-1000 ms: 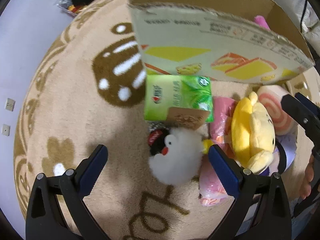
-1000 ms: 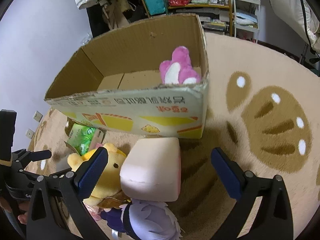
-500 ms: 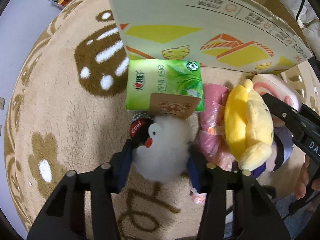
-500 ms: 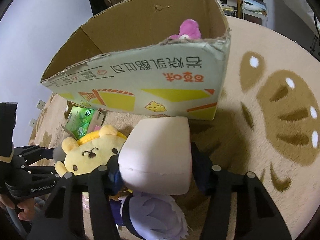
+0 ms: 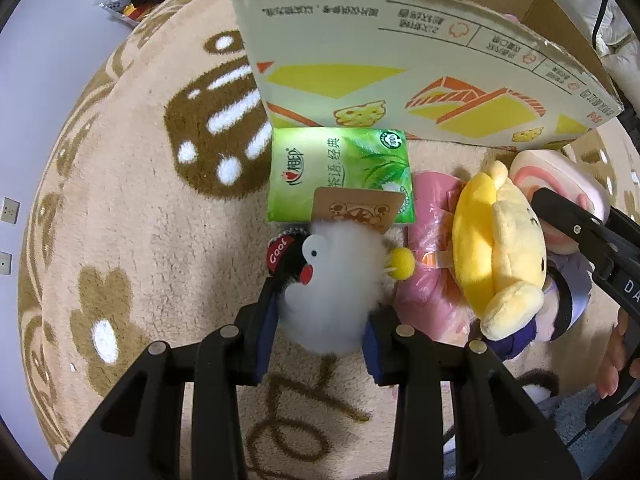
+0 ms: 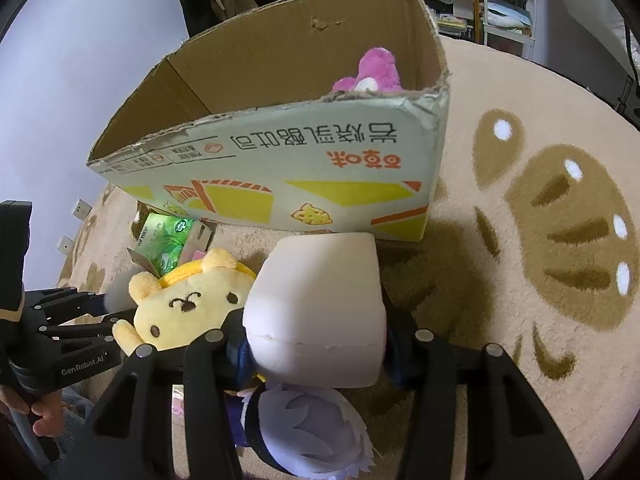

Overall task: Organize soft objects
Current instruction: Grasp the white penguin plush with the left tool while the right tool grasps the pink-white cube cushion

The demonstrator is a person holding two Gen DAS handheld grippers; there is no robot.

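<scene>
Left gripper [image 5: 320, 328], pointing steeply down at the beige patterned rug [image 5: 132, 208], jaws closing on the white fluffy bird plush [image 5: 336, 292], blue pads pressed into its fluff on both sides. Bird plush on the rug, black-and-red "Cool" tag [image 5: 280, 254] at its upper left, yellow pompom [image 5: 402, 264] at its right. Just beyond it: green tissue pack [image 5: 340, 168] with a brown card tag [image 5: 356, 210] lying over its near edge, the pack touching the foot of the cardboard box [image 5: 400, 68]. To the right: pink wrapped item [image 5: 430, 280], then yellow bear plush [image 5: 496, 256].

Right gripper [image 6: 316, 340], jaws closing on the pale pink block cushion [image 6: 316, 308], fingers pressing both flanks. Cushion just before the box's printed front wall, beside the yellow bear plush and above a lavender-haired doll [image 6: 308, 428]. Inside the open box: magenta plush [image 6: 376, 74] against the right wall. A hand [image 6: 40, 416] at lower left, gripping the left gripper's handle.
</scene>
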